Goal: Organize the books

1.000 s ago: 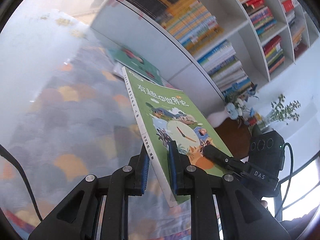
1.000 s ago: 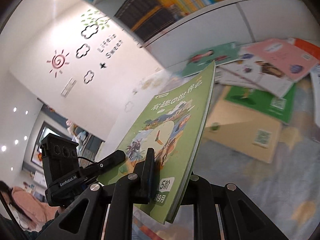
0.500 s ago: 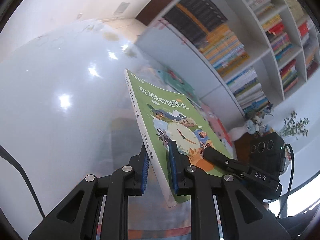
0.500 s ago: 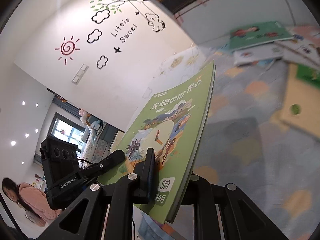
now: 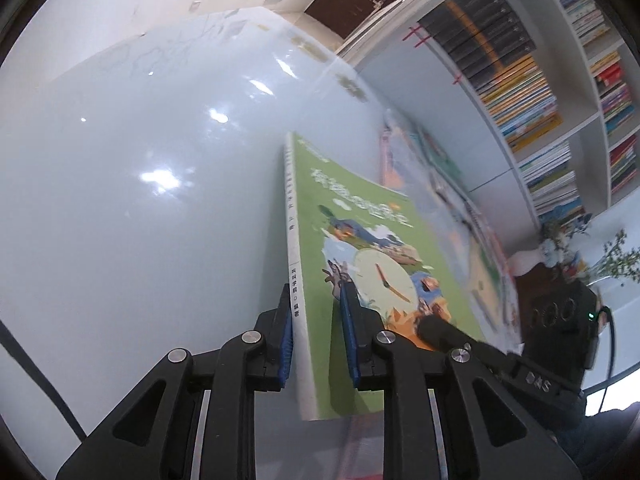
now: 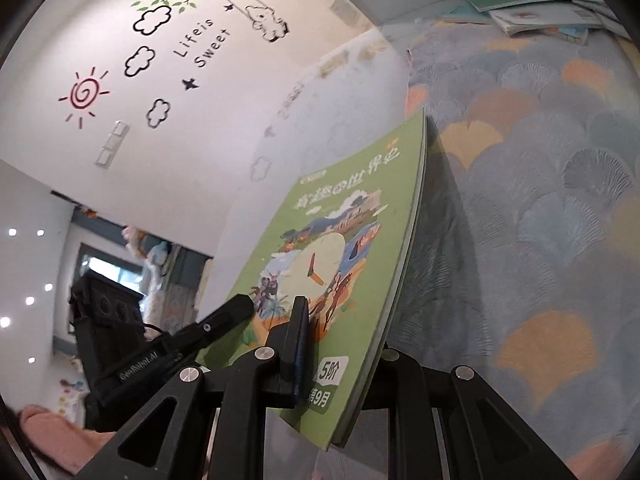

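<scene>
Books on the floor have slid out of the middle of both views: a second ago the right wrist view had the scattered pile (image 6: 536, 8) spread across its right half, and now that pile sits far off at about one o'clock, with bare patterned rug (image 6: 540, 208) taking its place. In the left wrist view the bookshelf (image 5: 532, 80) has swung to two o'clock and a pale glossy floor (image 5: 140, 200) fills everything from seven to eleven. My reading is that the green book (image 5: 360, 248) is being carried away from the heap toward wherever it will be set down (which spot, the frames do not show), so the pickup is done and the placing is still ahead.

The book itself has kept its pose between the two tools, standing on edge with the clock picture on its cover facing the left camera's right side.

The left gripper (image 5: 316, 340) straddles the spine end. Its jaws have just been opening a little, and the book is between them: the inner blue pad lies against the cover, while the outer pad seems to touch the spine, though I cannot be sure it presses.

The right gripper (image 6: 340, 352) pinches the opposite edge near the lower corner, narrow, one finger flat on the cover and the other hidden behind the book.
</scene>
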Motion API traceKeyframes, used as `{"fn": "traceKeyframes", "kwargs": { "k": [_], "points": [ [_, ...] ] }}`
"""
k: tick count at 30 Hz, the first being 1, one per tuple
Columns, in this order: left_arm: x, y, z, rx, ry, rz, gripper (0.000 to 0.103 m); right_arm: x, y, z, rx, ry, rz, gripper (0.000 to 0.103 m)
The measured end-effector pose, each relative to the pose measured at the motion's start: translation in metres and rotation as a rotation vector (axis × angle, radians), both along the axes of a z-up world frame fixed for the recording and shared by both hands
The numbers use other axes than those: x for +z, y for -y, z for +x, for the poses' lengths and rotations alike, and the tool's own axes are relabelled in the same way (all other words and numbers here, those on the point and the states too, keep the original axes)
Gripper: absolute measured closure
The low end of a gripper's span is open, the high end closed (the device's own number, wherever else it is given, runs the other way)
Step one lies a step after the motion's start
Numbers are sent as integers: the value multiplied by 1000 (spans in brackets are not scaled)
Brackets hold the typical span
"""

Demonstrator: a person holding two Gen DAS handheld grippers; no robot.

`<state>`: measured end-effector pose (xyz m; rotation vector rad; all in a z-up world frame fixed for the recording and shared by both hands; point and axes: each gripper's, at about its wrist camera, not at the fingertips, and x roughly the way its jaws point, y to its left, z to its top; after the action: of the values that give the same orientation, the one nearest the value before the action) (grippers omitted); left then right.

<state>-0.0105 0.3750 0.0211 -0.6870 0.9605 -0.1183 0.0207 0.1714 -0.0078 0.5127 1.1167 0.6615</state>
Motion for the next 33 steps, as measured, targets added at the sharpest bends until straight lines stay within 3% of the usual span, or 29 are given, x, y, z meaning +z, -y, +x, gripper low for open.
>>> {"fn": "traceKeyframes", "kwargs": {
  "k": [4, 8, 9, 11, 14, 15, 16, 18, 19, 20, 24, 25, 27, 30, 33],
  "points": [
    [-14, -26, 7, -40, -39, -13, 81, -11, -25, -2, 2, -57, -30, 86],
    [-13, -44, 6, -44, -33, 14, 77, -11, -45, -3, 34, -41, -50, 85],
    [-14, -47, 7, -41, -42, 27, 70, -9, -49, -2, 37, -34, -50, 85],
    [-18, -49, 15, -37, -124, 109, 73, -11, -49, 1, 24, -55, -34, 80],
    [-14, -44, 20, -58, -135, 190, 66, -16, -61, 0, 44, -101, -78, 76],
    [-13, -43, 20, -62, -136, 200, 55, -18, -64, -3, 63, -107, -99, 73],
    [-11, -40, 19, -61, -137, 214, 32, -20, -67, -7, 86, -103, -95, 68],
    [-6, -38, 14, -40, -114, 234, 10, -21, -71, -11, 119, -106, -107, 44],
    [-1, -37, 9, -23, -91, 252, 3, -20, -68, -14, 110, -96, -110, 17],
    [4, -37, 5, -9, -79, 266, 1, -18, -63, -16, 89, -82, -108, 0],
    [33, -37, -10, 57, -51, 391, 1, 0, -46, -16, 57, -21, -148, 0],
    [44, -34, -17, 79, -26, 441, 1, 9, -42, -15, 70, 10, -184, 0],
    [68, -25, -25, 108, 32, 507, 0, 30, -28, -17, 78, 69, -162, 0],
    [103, -4, -37, 130, 122, 553, 0, 64, 0, -31, 75, 182, -123, 0],
    [128, 25, -39, 117, 194, 559, 0, 85, 27, -46, 63, 283, -158, 0]
  ]
}}
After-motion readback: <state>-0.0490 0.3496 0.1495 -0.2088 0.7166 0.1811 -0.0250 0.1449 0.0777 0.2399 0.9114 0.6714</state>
